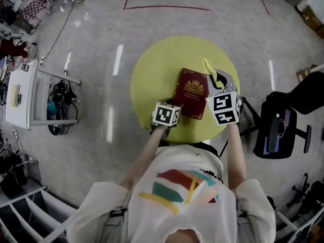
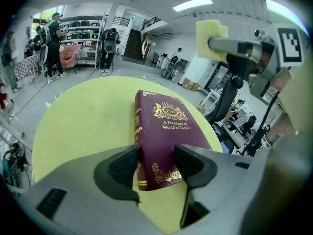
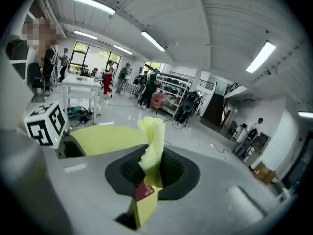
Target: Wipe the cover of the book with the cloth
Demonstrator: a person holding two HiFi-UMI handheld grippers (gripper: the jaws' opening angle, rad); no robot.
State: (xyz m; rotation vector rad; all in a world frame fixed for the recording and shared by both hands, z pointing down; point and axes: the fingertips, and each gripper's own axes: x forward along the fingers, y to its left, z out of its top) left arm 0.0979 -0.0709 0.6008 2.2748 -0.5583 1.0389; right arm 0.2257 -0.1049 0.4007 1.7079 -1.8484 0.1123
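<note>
Yellow cloth (image 3: 152, 140) sits pinched in right tongs (image 3: 149, 169); left tongs (image 2: 155, 164) seemingly clamp the maroon book (image 2: 164, 131).

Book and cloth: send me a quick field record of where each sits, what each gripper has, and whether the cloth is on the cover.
book: maroon hardcover, flat, gold-printed cover up
table: round, yellow, carries the book
left gripper: jaws closed on the book's near spine corner
cloth: yellow, sticking out past the jaws that pinch it
right gripper: shut on the cloth, by the book's far right side
contact: cloth is raised clear of the cover; wiping not yet begun
</note>
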